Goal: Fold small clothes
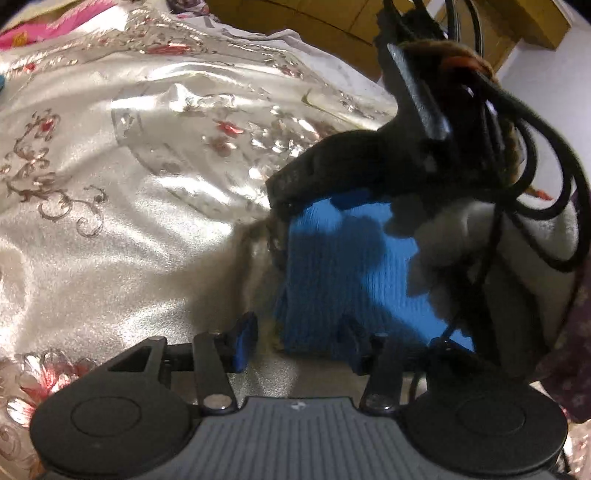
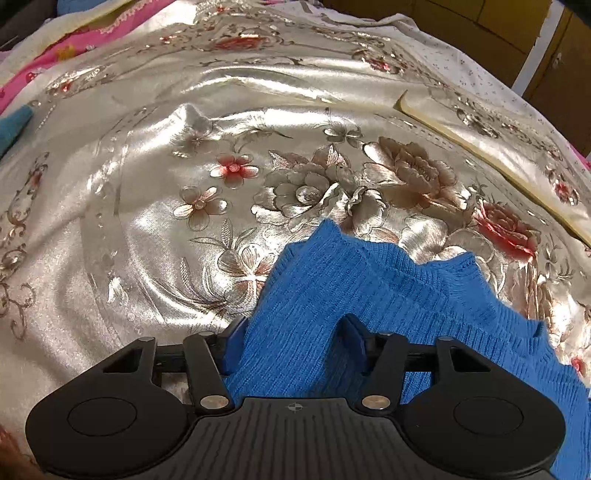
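A blue ribbed knit garment [image 2: 332, 280] lies on a shiny cream floral bedspread [image 2: 147, 206]. In the right wrist view my right gripper [image 2: 291, 341] is open, its blue-padded fingers [image 2: 232, 343] spread, with the knit bunched between them. In the left wrist view my left gripper [image 1: 299, 339] is open, its jaws straddling the near edge of the same blue garment [image 1: 340, 273]. The other gripper's black body and cables [image 1: 424, 147] hover over the garment's far side, with a white-gloved hand [image 1: 469, 229] on it.
A pink patterned cloth [image 2: 74, 40] and a blue cloth piece [image 2: 14, 122] lie at the bedspread's far left. A folded cream edge [image 2: 480, 147] runs along the right. Brown wooden furniture [image 2: 498, 22] stands behind the bed. Purple patterned fabric [image 1: 572, 332] shows at right.
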